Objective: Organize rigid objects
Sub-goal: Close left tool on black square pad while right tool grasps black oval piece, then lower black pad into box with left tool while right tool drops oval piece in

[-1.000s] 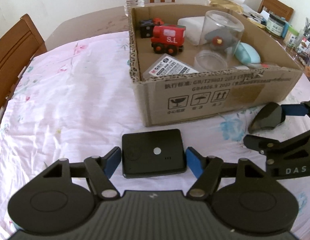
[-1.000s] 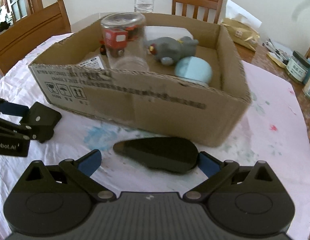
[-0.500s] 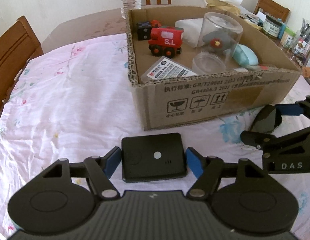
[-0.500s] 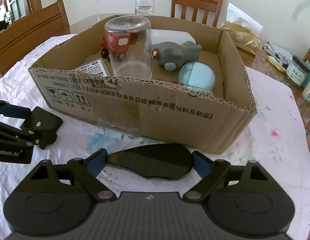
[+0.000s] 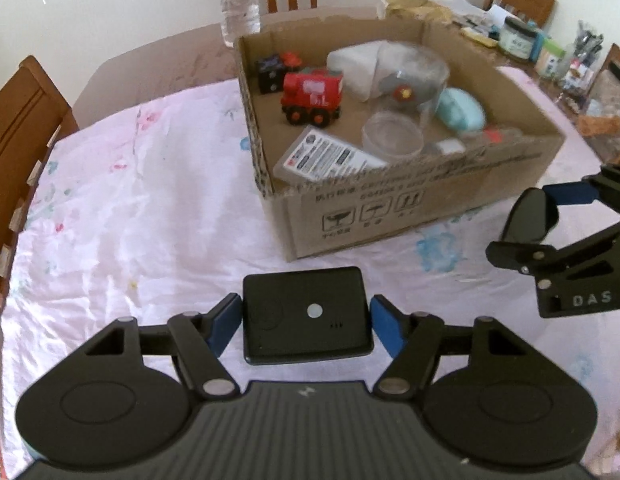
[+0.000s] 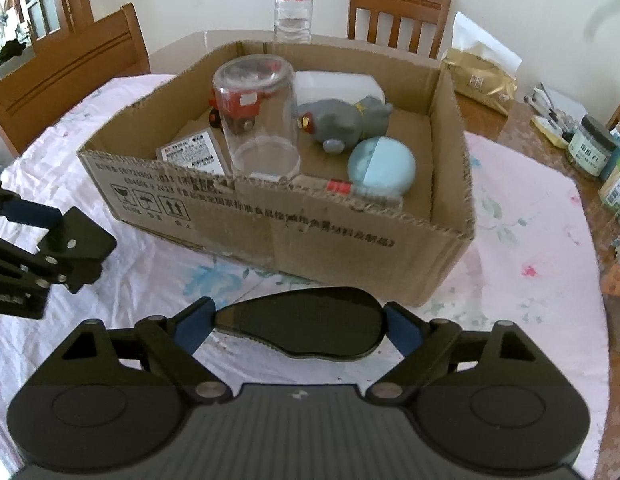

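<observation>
From the left wrist camera, we see our left gripper [image 5: 306,314] squeezing a flat black box [image 5: 305,314] between its blue pads [image 5: 226,322]. The black box has round corners, a small white dot and three tiny holes on top. It is held above the pink flowery cloth [image 5: 130,216], near the front edge of the tabletop. Just past it stands a brown cardboard box [image 5: 389,204], open on top, with rough torn edges. It blocks the way straight ahead. On its front wall are three little pictures and printed writing too blurry to read. Inside we see a red toy train [image 5: 311,94], a clear plastic jar [image 5: 405,98] lying on its side, a light blue oval thing [image 5: 459,110] and a flat pack with a label [image 5: 325,156]. A water bottle [image 5: 240,4] stands behind the box. Our right gripper [image 5: 549,216] shows at the right edge, marked "DAS".

From the right wrist camera, our right gripper [image 6: 300,326] pinches a smooth dark oval thing [image 6: 306,326] at both ends, lifted over the cloth in front of the cardboard box [image 6: 310,236]. Inside the box the clear jar [image 6: 260,120] stands in front of the train [image 6: 240,108]. Beside it lie a gray toy animal [image 6: 341,120] and the blue round thing [image 6: 379,166]. The bottle [image 6: 292,0] has a red and white label. Wooden chairs [image 6: 397,16] stand around the table.
</observation>
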`<action>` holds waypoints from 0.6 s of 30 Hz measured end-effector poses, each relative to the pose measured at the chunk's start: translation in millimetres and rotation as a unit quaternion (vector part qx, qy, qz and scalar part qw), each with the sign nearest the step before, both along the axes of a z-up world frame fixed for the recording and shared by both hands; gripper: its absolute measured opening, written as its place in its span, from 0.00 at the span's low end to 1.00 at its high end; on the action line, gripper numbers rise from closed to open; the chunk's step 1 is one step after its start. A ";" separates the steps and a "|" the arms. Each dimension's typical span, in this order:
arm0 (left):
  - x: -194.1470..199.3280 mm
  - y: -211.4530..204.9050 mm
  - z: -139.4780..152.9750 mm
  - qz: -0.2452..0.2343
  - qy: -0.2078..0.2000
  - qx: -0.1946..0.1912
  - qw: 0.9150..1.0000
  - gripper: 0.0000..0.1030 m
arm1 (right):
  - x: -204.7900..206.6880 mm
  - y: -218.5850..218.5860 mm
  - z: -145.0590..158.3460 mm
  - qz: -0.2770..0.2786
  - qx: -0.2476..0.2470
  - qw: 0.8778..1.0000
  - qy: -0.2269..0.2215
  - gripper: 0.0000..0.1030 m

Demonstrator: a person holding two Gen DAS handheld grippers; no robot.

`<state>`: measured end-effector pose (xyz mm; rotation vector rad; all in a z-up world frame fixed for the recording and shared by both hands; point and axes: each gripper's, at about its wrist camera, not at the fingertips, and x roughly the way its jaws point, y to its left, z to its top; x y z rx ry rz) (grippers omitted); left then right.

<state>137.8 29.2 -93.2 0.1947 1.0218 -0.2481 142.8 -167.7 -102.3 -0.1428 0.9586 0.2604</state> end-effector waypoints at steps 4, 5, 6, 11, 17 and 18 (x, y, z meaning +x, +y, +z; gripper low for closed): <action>-0.7 1.5 32.1 -0.006 -0.018 -0.012 1.000 0.68 | -3.8 -6.2 17.2 0.004 0.003 1.000 -0.010 0.90; 0.6 0.9 40.3 -0.008 -0.028 -0.015 0.999 0.68 | -4.8 -7.3 22.6 0.004 0.003 1.000 -0.014 0.90; 3.4 -1.5 48.3 -0.010 -0.040 -0.015 0.999 0.68 | -5.1 -8.8 28.2 0.005 0.004 1.000 -0.019 0.90; 30.1 -14.5 64.4 -0.011 -0.071 -0.018 0.997 0.68 | -3.7 -14.1 53.4 0.009 0.012 0.999 -0.039 0.90; 69.6 -28.1 48.1 -0.004 -0.077 -0.021 0.997 0.69 | 5.6 -19.3 65.8 0.008 0.008 0.998 -0.060 0.90; 73.9 -28.4 45.2 0.004 -0.080 -0.022 0.997 0.71 | 8.1 -20.4 66.1 0.008 0.005 0.998 -0.062 0.90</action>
